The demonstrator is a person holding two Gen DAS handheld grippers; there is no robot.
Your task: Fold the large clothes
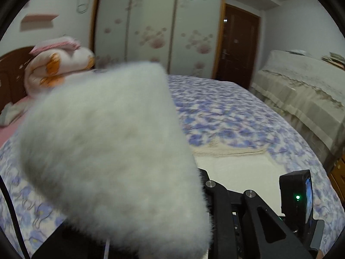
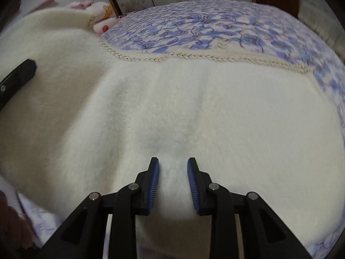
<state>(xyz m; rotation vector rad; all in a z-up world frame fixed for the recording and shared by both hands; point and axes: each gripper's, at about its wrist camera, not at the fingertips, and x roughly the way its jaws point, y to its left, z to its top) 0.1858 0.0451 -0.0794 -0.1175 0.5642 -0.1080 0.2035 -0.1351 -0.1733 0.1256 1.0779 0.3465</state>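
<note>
Cream fleece garment [image 2: 172, 112] — one piece, with a braided trim along its far edge — lies spread over the single bed [image 2: 215, 26] with its blue-flowered cover. In the right wrist view, the right hand-held gripper [image 2: 173, 168] hovers low over the near part of the fleece, its two blue-padded fingers [image 2: 154, 185] apart with nothing between them. A black piece of the left hand-held gripper [image 2: 17, 82] pokes in at the left edge. In the left wrist view a raised, blurred fold of the fleece [image 1: 107, 151] fills the frame and hides that gripper's fingertips, so I cannot tell whether it is clamped. One rolled quilt [image 1: 56, 69] sits by the headboard; three wardrobe doors [image 1: 155, 28] stand behind.
</note>
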